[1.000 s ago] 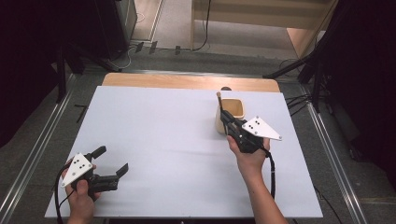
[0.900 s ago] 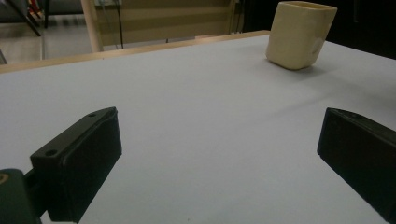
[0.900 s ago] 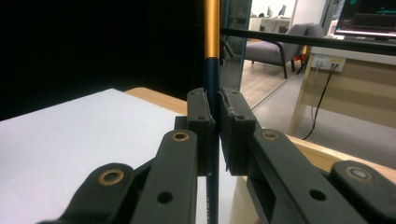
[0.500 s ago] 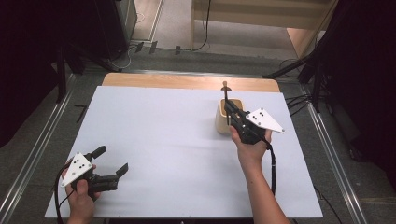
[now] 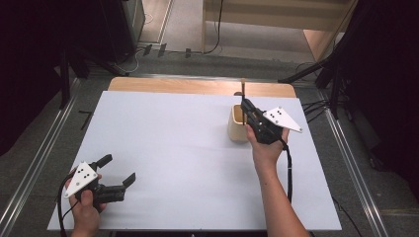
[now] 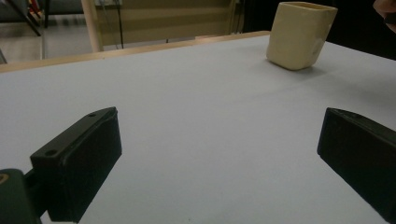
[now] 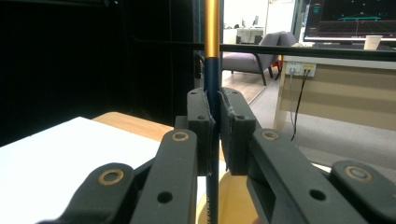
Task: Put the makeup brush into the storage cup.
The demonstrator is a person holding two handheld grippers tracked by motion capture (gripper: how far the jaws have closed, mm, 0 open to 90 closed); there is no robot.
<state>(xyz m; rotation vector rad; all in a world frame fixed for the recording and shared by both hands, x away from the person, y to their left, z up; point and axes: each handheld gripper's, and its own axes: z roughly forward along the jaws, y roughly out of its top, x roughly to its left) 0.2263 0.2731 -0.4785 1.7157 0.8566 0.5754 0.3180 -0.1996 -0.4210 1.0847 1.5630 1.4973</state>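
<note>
A cream square cup (image 5: 237, 131) stands at the table's far right, also seen as the cup (image 6: 301, 35) in the left gripper view. My right gripper (image 5: 245, 107) hangs over it, shut on a thin brush (image 5: 243, 93) that stands nearly upright. In the right gripper view the pads (image 7: 201, 119) pinch the brush's dark blue handle (image 7: 212, 79) below a gold band. The handle runs down toward the cup's mouth (image 7: 236, 196); its lower end is hidden. My left gripper (image 5: 118, 169) rests low at the near left, open, with bare table between its jaws (image 6: 219, 149).
A white sheet (image 5: 173, 148) covers the table, with a wooden strip (image 5: 173, 85) along the far edge. Metal rails (image 5: 34, 173) run beside the table on both sides. Cables lie on the floor beyond.
My right gripper has carried the brush a little away from me and to the right, over the cup. The brush now stands more upright. The left gripper has stayed put.
</note>
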